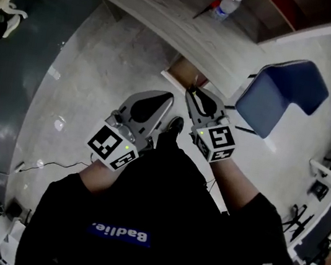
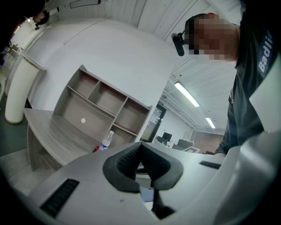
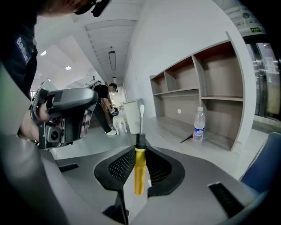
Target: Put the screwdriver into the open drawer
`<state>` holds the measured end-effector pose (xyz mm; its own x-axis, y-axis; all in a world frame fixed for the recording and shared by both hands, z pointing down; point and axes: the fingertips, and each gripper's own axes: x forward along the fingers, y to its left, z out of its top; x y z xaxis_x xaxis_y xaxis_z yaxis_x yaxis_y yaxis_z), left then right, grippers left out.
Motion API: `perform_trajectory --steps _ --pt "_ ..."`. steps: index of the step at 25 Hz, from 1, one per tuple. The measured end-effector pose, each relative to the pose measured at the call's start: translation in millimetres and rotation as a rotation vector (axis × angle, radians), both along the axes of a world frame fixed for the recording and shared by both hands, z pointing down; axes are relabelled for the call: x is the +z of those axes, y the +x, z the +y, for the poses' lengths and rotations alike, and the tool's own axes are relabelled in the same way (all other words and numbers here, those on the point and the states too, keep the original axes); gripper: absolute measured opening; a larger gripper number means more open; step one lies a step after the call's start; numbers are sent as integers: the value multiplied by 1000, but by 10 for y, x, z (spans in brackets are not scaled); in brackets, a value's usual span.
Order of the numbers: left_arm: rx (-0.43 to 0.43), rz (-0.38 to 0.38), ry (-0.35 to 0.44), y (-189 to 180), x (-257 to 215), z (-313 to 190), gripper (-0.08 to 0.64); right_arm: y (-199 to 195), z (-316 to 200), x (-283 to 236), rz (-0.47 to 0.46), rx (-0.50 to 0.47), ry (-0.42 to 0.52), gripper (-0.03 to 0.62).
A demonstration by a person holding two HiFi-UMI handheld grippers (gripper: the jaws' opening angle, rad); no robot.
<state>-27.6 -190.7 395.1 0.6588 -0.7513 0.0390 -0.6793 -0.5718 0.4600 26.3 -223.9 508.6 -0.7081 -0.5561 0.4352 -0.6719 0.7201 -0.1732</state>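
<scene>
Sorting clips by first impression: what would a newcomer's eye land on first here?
A yellow-handled screwdriver is clamped in the right hand-held gripper, blade sticking out past the tips. Beyond it a water bottle stands on the grey desk under shelves, and a blue chair sits beside that desk.

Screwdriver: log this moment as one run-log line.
screwdriver: upright, yellow handle clamped | right claw: shut on screwdriver | left claw: shut, empty
</scene>
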Motion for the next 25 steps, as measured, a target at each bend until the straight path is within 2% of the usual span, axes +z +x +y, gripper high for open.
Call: perform_trajectory --steps 12,21,25 --pt "-62 4 -21 -160 235 -152 2 -69 -136 692 115 -54 -55 95" --pt "-93 -11 -44 -268 388 -220 2 -122 -247 1253 169 -63 -117 95" --pt "-112 -10 -55 -289 455 -228 2 -71 -271 1567 225 -69 -147 95"
